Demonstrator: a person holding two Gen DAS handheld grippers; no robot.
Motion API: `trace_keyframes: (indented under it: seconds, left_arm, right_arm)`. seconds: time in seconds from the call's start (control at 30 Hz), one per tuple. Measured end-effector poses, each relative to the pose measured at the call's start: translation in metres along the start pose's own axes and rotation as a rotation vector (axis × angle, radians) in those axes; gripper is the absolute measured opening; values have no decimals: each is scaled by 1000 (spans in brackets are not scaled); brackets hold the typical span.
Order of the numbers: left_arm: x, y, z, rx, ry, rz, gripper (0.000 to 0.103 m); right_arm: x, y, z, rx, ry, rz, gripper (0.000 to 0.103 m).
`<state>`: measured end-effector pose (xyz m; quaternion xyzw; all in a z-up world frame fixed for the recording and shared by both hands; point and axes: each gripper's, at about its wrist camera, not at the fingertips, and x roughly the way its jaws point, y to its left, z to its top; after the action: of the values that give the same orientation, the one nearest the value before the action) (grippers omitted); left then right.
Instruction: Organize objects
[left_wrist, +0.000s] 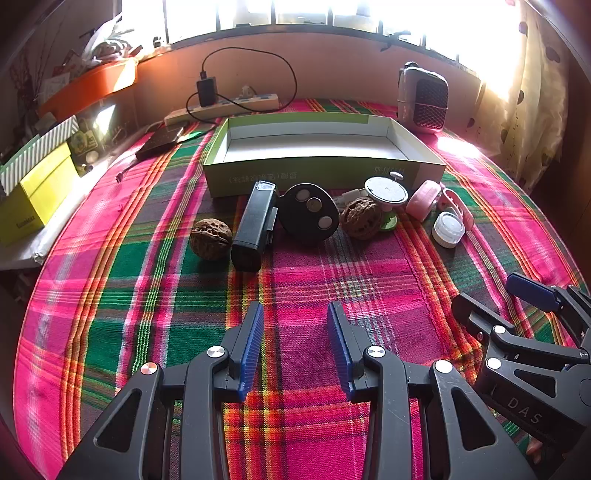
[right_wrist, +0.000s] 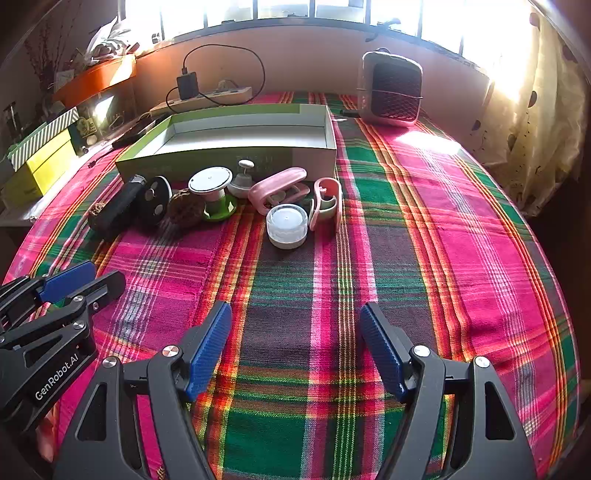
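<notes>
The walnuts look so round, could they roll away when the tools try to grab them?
Maybe. Both tools, left and right, are open and holding nothing. The left walnut is round and lies apart on the cloth, so it might roll if nudged. The other walnut is wedged between the black disc and the green-footed spool, so grabbing it could knock those. The box is shallow.

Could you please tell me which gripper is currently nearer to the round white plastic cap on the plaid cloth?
Right. The right gripper sits almost straight behind the round white plastic cap; the left gripper is farther over, facing the black rectangular device.
</notes>
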<state>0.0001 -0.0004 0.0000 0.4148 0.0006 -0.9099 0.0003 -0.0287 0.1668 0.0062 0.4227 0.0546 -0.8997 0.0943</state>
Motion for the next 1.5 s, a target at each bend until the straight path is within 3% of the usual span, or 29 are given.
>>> trace_keyframes:
  seconds: [0.7, 1.03, 1.07, 1.5]
  left_arm:
    - [-1, -1, 0, 5, -2, 9, 33]
    - [2, -23, 5, 21, 0, 24, 33]
    - [0, -5, 1, 12, 0, 12, 33]
    - [0, 0, 2, 20, 7, -5, 33]
  right_arm:
    - [-4, 3, -3, -107, -2, 31, 72]
    - [2, 0, 3, -103, 28, 71, 72]
    - [3, 0, 3, -97, 24, 70, 72]
    - [8, 6, 10, -75, 31, 66, 72]
